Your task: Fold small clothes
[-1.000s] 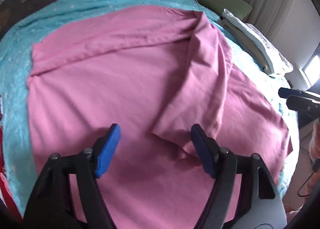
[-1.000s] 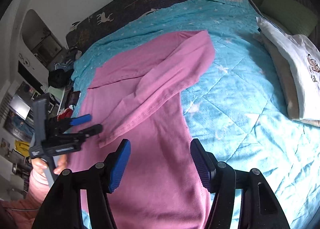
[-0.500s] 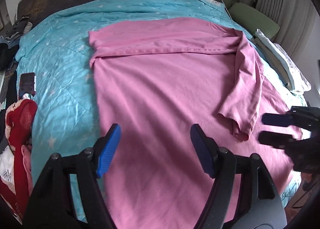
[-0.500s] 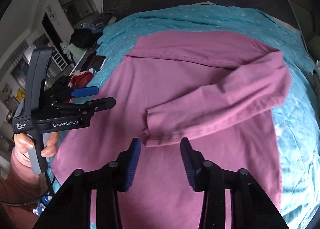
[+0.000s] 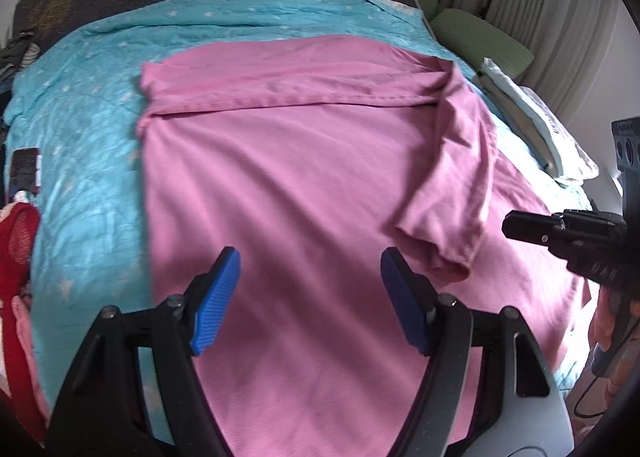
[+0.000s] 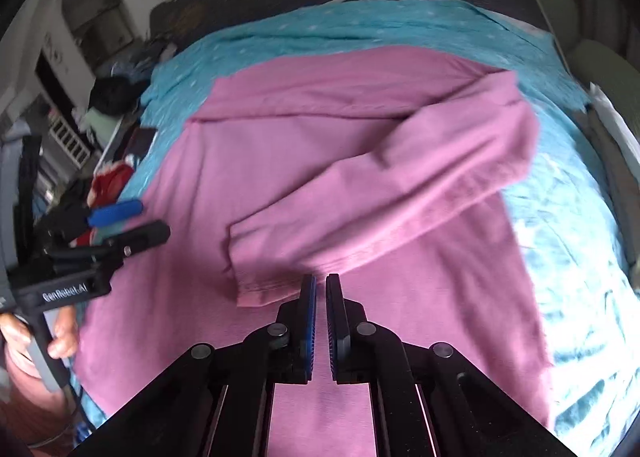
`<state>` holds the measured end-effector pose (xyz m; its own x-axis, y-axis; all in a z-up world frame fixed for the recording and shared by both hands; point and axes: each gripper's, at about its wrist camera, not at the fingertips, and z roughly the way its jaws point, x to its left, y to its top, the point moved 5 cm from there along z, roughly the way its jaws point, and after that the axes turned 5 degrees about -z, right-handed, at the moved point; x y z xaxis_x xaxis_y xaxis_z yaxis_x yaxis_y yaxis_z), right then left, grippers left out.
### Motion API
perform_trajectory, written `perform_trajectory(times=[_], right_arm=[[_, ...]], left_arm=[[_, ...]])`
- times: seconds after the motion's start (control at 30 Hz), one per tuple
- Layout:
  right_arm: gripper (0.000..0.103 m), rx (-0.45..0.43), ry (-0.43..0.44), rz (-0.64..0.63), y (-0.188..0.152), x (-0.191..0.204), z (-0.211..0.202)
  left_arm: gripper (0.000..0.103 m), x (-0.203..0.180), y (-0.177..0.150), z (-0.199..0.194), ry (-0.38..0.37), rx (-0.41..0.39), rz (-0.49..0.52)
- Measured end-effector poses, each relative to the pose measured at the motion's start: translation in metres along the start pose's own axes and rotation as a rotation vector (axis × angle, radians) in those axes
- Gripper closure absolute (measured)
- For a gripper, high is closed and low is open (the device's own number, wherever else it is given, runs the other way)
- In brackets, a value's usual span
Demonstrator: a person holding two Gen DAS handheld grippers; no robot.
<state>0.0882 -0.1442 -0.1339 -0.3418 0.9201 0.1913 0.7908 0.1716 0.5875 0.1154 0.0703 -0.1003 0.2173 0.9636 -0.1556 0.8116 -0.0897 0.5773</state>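
Pink shirt (image 5: 280,185) lies lengthwise up the bed — left gripper (image 5: 310,297) jaws spread, right gripper (image 6: 320,285) jaws just closed, empty.

One legible marking is showing: white lettering reading "GenRobot.AI" is standing on the black body of the left gripper (image 6: 132,223), at about nine o'clock in the right wrist view. Print on the white pillow (image 5: 536,125) is appearing too blurred to read.
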Motion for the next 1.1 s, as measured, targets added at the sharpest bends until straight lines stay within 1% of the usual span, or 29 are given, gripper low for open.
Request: perform_trajectory(times=[0.07, 0.1, 0.2, 0.27, 0.33, 0.4, 0.47, 0.5, 0.53, 0.57, 0.6, 0.67, 0.7, 0.77, 0.87, 1.03, 1.1], right_arm=[[0.099, -0.011, 0.043, 0.033, -0.001, -0.006, -0.007], [0.097, -0.011, 0.051, 0.024, -0.002, -0.005, -0.01], [0.095, 0.002, 0.065, -0.047, -0.004, 0.012, -0.01], [0.092, 0.026, 0.082, -0.106, -0.005, 0.03, 0.0], [0.079, 0.045, 0.08, -0.143, -0.004, 0.043, 0.011], [0.069, 0.054, 0.058, -0.162, -0.001, 0.05, 0.022], [0.068, 0.057, 0.038, -0.167, 0.002, 0.052, 0.029], [0.069, 0.06, 0.02, -0.171, 0.003, 0.052, 0.033], [0.078, 0.062, 0.01, -0.176, 0.003, 0.051, 0.035], [0.091, 0.061, -0.006, -0.174, 0.003, 0.049, 0.035], [0.1, 0.052, -0.016, -0.155, 0.003, 0.045, 0.033], [0.1, 0.041, 0.037, -0.09, 0.002, 0.035, 0.024], [0.1, 0.026, 0.045, -0.062, 0.002, 0.028, 0.017], [0.1, -0.001, 0.02, -0.042, 0.003, 0.017, 0.007], [0.1, -0.004, 0.035, -0.008, 0.003, 0.007, 0.0], [0.1, 0.0, 0.069, -0.01, 0.001, 0.009, -0.001], [0.1, 0.001, 0.08, -0.016, 0.0, 0.011, -0.001]], left_arm=[[0.03, -0.01, 0.0, 0.003, 0.005, 0.0, 0.027], [0.03, -0.013, 0.001, 0.003, 0.012, -0.007, 0.037], [0.03, -0.016, 0.002, 0.001, 0.026, -0.02, 0.038], [0.03, -0.012, 0.0, 0.0, 0.035, -0.013, 0.028], [0.029, -0.008, -0.002, 0.0, 0.043, -0.002, 0.02], [0.029, -0.002, -0.005, -0.002, 0.048, 0.005, 0.007], [0.028, 0.002, -0.007, -0.003, 0.044, 0.008, -0.005], [0.028, 0.003, -0.008, -0.003, 0.043, 0.009, -0.01], [0.028, 0.003, -0.008, -0.003, 0.039, 0.01, -0.014], [0.028, 0.003, -0.008, -0.003, 0.033, 0.011, -0.016], [0.028, 0.002, -0.008, -0.002, 0.023, 0.012, -0.015], [0.028, -0.005, -0.007, -0.001, -0.014, 0.017, -0.006], [0.028, -0.009, -0.006, 0.0, -0.028, 0.019, 0.002], [0.028, -0.019, -0.005, 0.003, -0.053, 0.024, 0.019], [0.028, -0.038, 0.0, 0.007, -0.103, 0.035, 0.038], [0.028, -0.06, 0.005, 0.001, -0.204, 0.044, 0.055], [0.028, -0.064, 0.007, 0.001, -0.219, 0.049, 0.053]])
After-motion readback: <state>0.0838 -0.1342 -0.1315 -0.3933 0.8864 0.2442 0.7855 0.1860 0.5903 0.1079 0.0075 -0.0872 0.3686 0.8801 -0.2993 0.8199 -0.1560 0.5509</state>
